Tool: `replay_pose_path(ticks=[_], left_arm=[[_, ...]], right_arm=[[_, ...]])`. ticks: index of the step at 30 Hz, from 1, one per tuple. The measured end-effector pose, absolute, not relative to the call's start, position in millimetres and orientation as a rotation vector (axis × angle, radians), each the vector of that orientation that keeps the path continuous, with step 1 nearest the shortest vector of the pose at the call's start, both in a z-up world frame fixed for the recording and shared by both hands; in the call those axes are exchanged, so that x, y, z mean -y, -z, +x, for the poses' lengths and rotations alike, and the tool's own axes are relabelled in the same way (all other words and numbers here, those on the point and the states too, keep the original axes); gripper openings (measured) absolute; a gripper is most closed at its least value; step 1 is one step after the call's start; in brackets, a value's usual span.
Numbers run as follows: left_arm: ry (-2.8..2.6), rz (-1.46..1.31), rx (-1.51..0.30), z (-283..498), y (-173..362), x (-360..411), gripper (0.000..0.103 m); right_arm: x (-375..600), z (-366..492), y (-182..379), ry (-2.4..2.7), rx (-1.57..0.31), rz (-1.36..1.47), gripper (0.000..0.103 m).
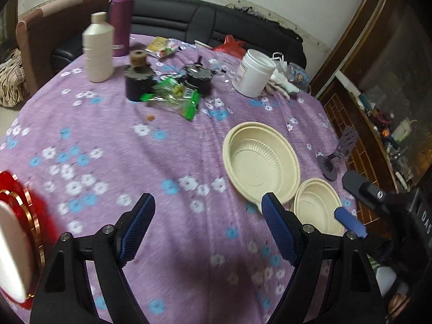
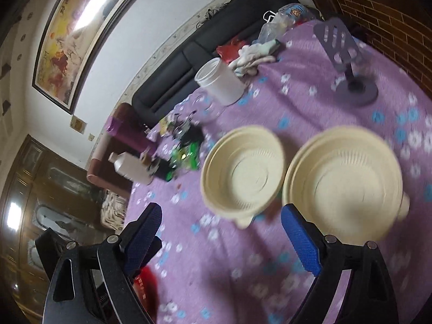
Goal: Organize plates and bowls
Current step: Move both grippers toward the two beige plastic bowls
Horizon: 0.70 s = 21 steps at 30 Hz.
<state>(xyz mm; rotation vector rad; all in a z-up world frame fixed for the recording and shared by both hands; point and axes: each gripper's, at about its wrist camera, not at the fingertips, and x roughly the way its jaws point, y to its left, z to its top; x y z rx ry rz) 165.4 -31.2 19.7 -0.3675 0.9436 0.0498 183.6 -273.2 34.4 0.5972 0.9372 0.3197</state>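
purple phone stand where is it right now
The purple phone stand stands at the table's right edge in the left wrist view, just right of the two cream bowls.

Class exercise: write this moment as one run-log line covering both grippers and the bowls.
left gripper: open, empty | right gripper: open, empty | two cream bowls: side by side on purple tablecloth, ungrasped | stacking: not started

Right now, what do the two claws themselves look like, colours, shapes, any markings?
Both match. The left claw has black angular plastic arms with silver pivot screws and two fingers faced with blue cross-hatched pads. The right claw is the same build; seen from the left camera, its black body carries white lettering. No cables or sleeves are visible.
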Motion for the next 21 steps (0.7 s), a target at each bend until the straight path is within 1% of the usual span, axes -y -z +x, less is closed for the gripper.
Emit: replay_pose_path(ticks=[2, 4, 9, 13, 17, 19, 21], left_arm=[[-0.051, -0.364, -0.954, 180.1, -13.3, 40.0, 0.081], [-0.06, -0.353, -0.961, 190.3, -8.3, 45.8, 0.081], [-0.096, -0.312, -0.966, 215.5, 6.5, 59.3, 0.081], [-0.103, -0.284, -0.964, 230.0, 15.6, 68.9, 0.081], [-0.128, -0.245, -0.963, 242.0, 27.2, 74.4, 0.081], [-0.139, -0.221, -0.962, 246.5, 32.6, 76.5, 0.081], [-0.152, -0.202, -0.961, 250.7, 38.1, 77.5, 0.081]], right_arm=[[279.2, 198.5, -30.0, -0.305, -0.953, 0.582, 0.09], [282.8, 213.3, -24.1, -0.294, -0.972, 0.571, 0.087], [280.7, 247.4, -10.3, -0.288, -1.015, 0.517, 0.072], [275.0, 266.7, -5.5, -0.255, -1.021, 0.435, 0.071], [265.0, 286.5, 4.7, -0.217, -1.072, 0.316, 0.068], [261.5, 293.3, 11.7, -0.194, -1.093, 0.266, 0.065], [258.3, 298.9, 20.3, -0.181, -1.126, 0.229, 0.057]])
